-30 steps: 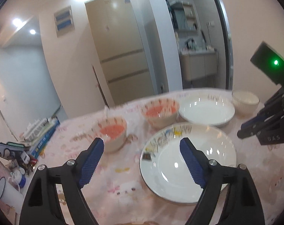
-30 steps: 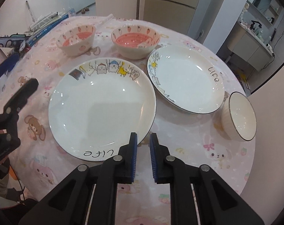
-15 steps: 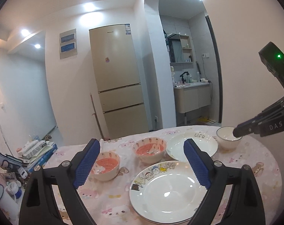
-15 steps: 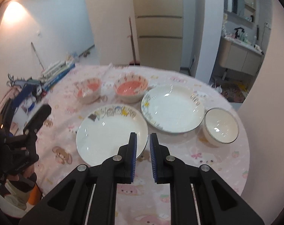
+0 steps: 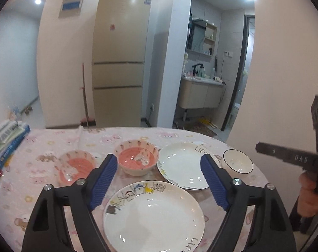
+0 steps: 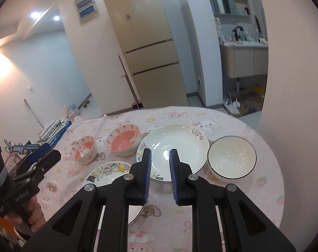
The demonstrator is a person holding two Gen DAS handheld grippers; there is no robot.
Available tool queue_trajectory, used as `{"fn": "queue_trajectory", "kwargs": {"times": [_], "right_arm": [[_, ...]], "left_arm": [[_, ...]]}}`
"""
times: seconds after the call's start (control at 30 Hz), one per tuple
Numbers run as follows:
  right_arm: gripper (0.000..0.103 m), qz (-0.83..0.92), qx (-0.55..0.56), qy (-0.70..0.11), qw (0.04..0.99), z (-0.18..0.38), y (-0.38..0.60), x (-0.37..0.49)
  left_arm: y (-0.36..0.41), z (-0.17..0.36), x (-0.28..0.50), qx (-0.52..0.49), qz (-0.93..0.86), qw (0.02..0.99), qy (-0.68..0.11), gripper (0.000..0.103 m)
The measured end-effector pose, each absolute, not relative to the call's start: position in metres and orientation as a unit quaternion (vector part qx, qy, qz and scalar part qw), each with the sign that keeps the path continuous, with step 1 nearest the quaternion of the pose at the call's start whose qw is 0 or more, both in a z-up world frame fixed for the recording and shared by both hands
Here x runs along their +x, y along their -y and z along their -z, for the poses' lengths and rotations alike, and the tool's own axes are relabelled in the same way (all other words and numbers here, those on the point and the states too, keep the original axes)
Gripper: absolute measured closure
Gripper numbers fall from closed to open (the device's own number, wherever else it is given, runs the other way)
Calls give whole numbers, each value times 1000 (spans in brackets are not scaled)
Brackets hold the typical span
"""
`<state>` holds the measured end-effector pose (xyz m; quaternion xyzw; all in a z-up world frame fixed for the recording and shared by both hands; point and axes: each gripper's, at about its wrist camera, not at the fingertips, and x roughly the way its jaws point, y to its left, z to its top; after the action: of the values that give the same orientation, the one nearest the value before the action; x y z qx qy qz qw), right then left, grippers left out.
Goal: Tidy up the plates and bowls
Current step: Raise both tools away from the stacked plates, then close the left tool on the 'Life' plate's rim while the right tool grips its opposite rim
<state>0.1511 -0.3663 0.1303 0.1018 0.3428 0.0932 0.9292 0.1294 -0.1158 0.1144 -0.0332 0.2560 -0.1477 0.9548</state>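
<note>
Both wrist views now take in far more of the room than a second ago. The table [image 5: 54,138] has dropped low in the picture, and all five dishes show where the near plate once filled the left view. The left gripper [image 5: 159,159] hangs above the dishes with its blue pads wide apart. Its jaws have just been closing a little, and nothing is between them. The right gripper [image 6: 160,151] has its pads drawn almost together, with only a slim gap, and grips nothing.

The cartoon plate [image 5: 154,216] lies nearest. The lettered plate [image 5: 182,166] is just behind it to the right, and the white bowl [image 5: 238,163] is beside that. The larger pink bowl [image 5: 137,159] and the smaller pink bowl [image 5: 77,167] sit in the far row to the left.

The left finger's pad covers part of the smaller pink bowl. In the right view the gripper's own finger hides most of the cartoon plate. In the left view the right gripper is cut by the frame edge, with a hand [image 5: 310,197] below it.

The dishes are round and have no long axis. The plates lie flat and the bowls stand mouth up. The cartoon band is on the near plate's far rim. Both grippers point across the table towards the fridge [image 5: 119,58], tilted downward.
</note>
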Motion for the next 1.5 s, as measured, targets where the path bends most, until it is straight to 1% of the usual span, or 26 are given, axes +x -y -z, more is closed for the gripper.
{"fn": "queue_trajectory", "kwargs": {"times": [0.03, 0.13, 0.23, 0.3, 0.37, 0.53, 0.67, 0.77, 0.87, 1.03, 1.13, 1.3, 1.4, 1.47, 1.5], "right_arm": [[87, -90, 110, -350, 926, -123, 371, 157], [87, -74, 122, -366, 920, -102, 383, 173], [87, -24, 121, -370, 921, -81, 395, 188], [87, -36, 153, -402, 902, -63, 404, 197], [87, -55, 172, -435, 882, -44, 407, 205], [87, -88, 203, -481, 848, -10, 399, 220], [87, -79, 223, -502, 832, 6, 397, 229], [86, -58, 213, -498, 839, 6, 398, 227], [79, -46, 224, -499, 836, 10, 401, 232], [78, -6, 232, -499, 835, 19, 408, 238], [77, -6, 253, -504, 826, 25, 411, 242], [77, -7, 220, -490, 843, 17, 403, 242], [78, -5, 240, -497, 834, 27, 407, 246], [78, -13, 257, -486, 835, 32, 410, 244], [78, -15, 264, -481, 836, 33, 411, 242]], "left_arm": [[119, -114, 138, -34, 151, 952, -264, 28], [132, -107, 165, -30, 168, 939, -299, 36], [144, -91, 183, -31, 179, 922, -342, 41], [152, -79, 189, -28, 183, 914, -360, 44], [159, -69, 193, -25, 184, 909, -373, 44], [167, -56, 198, -27, 188, 904, -384, 44], [181, -49, 204, 15, 187, 907, -378, 44], [184, -38, 223, 19, 181, 895, -407, 44], [185, -26, 243, 18, 165, 879, -447, 44], [187, -11, 269, -25, 191, 846, -498, 44], [191, -4, 285, -40, 177, 842, -508, 44], [195, 12, 304, -38, 136, 841, -522, 44], [196, 23, 312, -53, 135, 829, -540, 44], [196, 27, 315, -61, 135, 828, -541, 47], [196, 29, 316, -63, 133, 829, -540, 51]]}}
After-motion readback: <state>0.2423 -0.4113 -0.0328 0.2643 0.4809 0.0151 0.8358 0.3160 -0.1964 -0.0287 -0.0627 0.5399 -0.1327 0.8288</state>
